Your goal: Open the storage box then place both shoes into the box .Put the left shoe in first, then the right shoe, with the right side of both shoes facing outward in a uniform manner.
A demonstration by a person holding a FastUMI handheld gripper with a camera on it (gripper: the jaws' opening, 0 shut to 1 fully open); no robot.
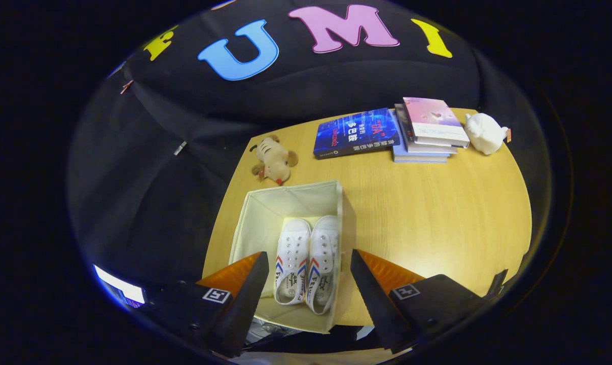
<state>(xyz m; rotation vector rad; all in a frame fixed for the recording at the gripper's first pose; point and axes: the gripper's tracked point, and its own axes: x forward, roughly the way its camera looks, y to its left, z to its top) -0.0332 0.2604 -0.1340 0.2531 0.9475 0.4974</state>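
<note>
The gripper (310, 266) hangs with its fingers spread wide, holding nothing. Between them, below, the open storage box (257, 218) holds the left shoe (291, 258) and right shoe (323, 261) side by side. Beyond the fingers on the table (437, 213) lie a plush toy (274, 161) and stacked books (422, 132).

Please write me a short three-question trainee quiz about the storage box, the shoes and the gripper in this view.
1. True or false: both shoes lie inside the storage box.
2. Which toy sits on the table just beyond the box: A) brown plush dog B) white plush toy?
3. Fill in: the gripper hangs above the box with its fingers ____ and holding nothing.

Key: 1 true; 2 A; 3 open.
</note>
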